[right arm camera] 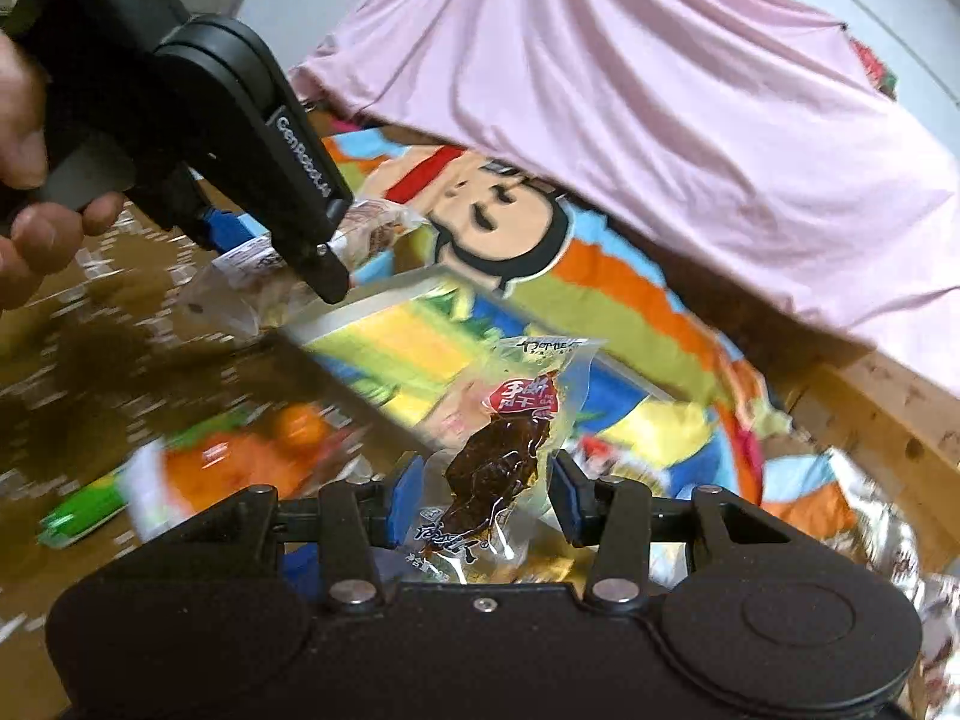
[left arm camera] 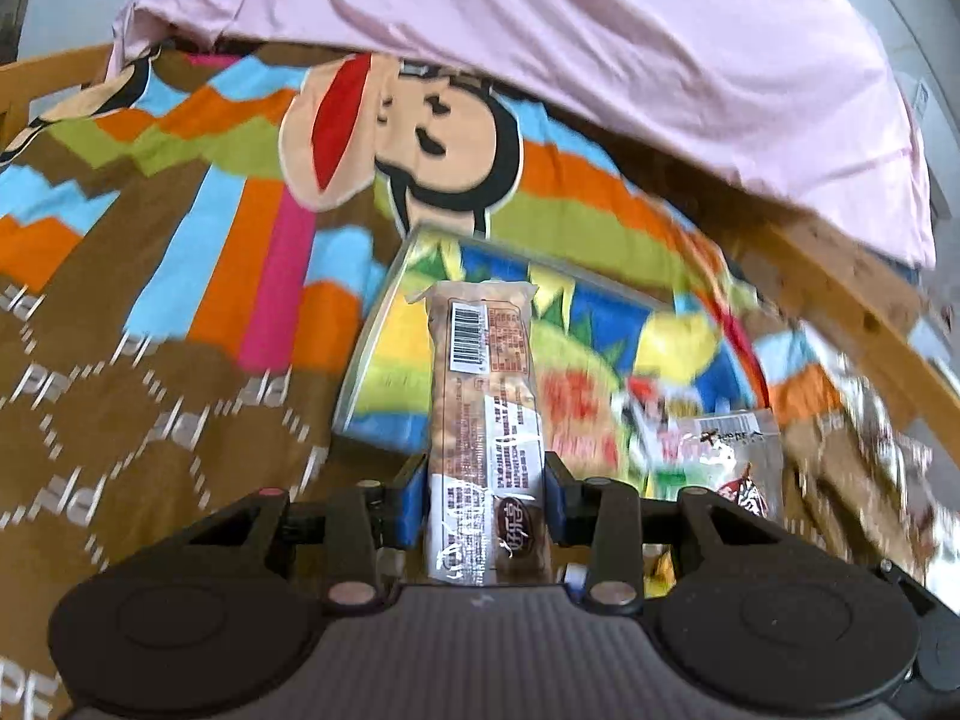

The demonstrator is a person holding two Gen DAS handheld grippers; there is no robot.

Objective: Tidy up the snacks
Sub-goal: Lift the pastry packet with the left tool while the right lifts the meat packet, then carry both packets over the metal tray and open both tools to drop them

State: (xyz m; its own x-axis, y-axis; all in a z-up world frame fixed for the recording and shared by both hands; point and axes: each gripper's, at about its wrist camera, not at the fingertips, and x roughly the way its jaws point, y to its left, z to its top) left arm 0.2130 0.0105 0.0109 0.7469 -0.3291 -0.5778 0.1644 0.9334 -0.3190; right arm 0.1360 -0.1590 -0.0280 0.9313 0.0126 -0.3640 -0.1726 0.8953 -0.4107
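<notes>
The left gripper (left arm camera: 487,495) is clamping a long clear snack bar packet (left arm camera: 483,414) between its blue pads (left arm camera: 409,504). The packet is projecting toward 12 o'clock, barcode end farthest from the gripper, and is overlapping the clear tray (left arm camera: 384,324) beyond it. In the right wrist view, the left gripper (right arm camera: 312,246) is appearing at 10 o'clock with a hand (right arm camera: 30,180) gripping its handle, and the snack bar packet (right arm camera: 366,228) is sticking out past its tip, over the near corner of the tray (right arm camera: 372,306).

The right gripper (right arm camera: 483,495) is holding a clear pouch of dark dried meat (right arm camera: 510,450) with a red label. Its blue pads (right arm camera: 403,501) are standing at the pouch's two edges, moderately narrow. The pouch is pointing toward 12 o'clock over the tray.

The tray is lying on a multicoloured cartoon blanket (left arm camera: 180,240). A pink sheet (left arm camera: 540,30) is covering the area from 12 to 2 o'clock. An orange packet (right arm camera: 228,462) and a green packet (right arm camera: 78,516) are lying at 9 o'clock in the right wrist view, both blurred. A small clear packet (left arm camera: 738,450) is lying at 3 o'clock of the left gripper.
</notes>
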